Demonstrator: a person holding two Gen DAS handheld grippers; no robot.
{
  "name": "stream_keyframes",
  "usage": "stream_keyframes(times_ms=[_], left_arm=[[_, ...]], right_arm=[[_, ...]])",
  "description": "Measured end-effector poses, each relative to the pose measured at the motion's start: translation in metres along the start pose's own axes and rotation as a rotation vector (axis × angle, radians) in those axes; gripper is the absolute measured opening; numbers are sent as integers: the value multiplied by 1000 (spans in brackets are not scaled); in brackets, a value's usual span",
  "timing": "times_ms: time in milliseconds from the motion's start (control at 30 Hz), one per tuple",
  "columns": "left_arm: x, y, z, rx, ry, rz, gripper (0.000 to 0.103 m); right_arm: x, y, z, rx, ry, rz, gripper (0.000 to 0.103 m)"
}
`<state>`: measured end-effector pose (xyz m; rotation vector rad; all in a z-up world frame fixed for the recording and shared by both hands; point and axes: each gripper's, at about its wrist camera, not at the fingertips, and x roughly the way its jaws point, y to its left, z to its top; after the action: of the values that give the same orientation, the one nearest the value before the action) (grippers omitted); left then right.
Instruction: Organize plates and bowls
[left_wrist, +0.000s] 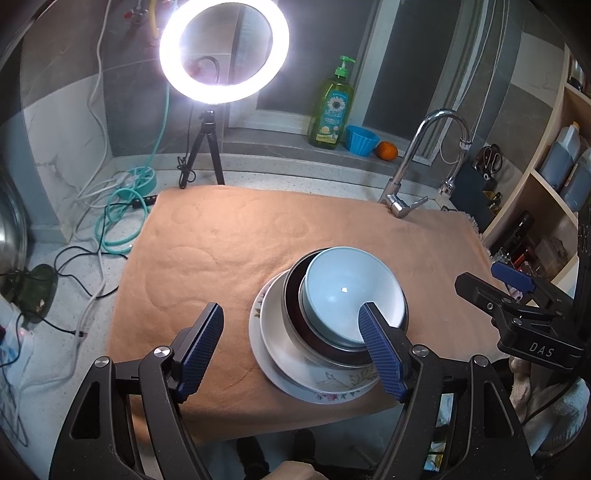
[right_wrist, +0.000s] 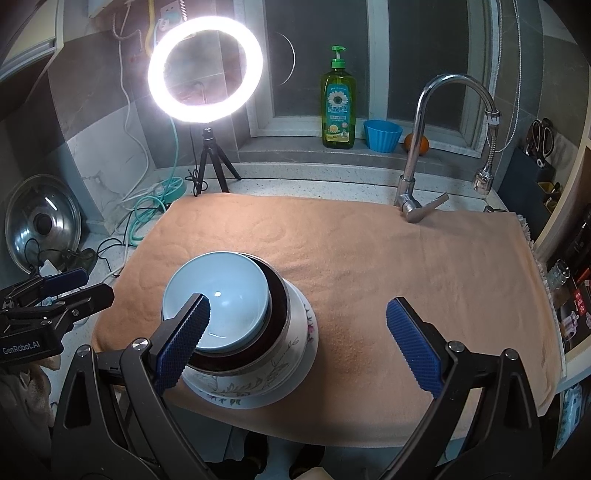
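A stack of dishes stands on the orange towel (left_wrist: 221, 236) near its front edge. A pale blue bowl (left_wrist: 351, 291) sits in a dark-rimmed bowl (left_wrist: 295, 314), on a white bowl (left_wrist: 275, 332) and a floral plate (left_wrist: 332, 391). The same blue bowl (right_wrist: 229, 295) and floral plate (right_wrist: 240, 395) show in the right wrist view. My left gripper (left_wrist: 291, 347) is open and empty, above the stack's left side. My right gripper (right_wrist: 299, 343) is open and empty, above the stack's right side. Neither touches the dishes.
A ring light on a tripod (left_wrist: 221, 51), a dish soap bottle (left_wrist: 332, 110), a blue cup (left_wrist: 362, 140) and an orange (left_wrist: 387, 150) stand at the back. A faucet (left_wrist: 417, 162) rises at the towel's far right. Cables (left_wrist: 110, 221) and a pot lid (right_wrist: 42, 221) lie left. Shelves (left_wrist: 554, 177) stand right.
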<state>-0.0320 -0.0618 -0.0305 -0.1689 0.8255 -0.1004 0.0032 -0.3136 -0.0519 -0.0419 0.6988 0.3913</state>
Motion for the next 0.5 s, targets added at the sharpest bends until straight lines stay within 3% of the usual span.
stream_keyframes(times_ms=[500], left_arm=[[4,1,4,-2,16,2,76]], right_arm=[[2,2,3,-4,0,-2,98]])
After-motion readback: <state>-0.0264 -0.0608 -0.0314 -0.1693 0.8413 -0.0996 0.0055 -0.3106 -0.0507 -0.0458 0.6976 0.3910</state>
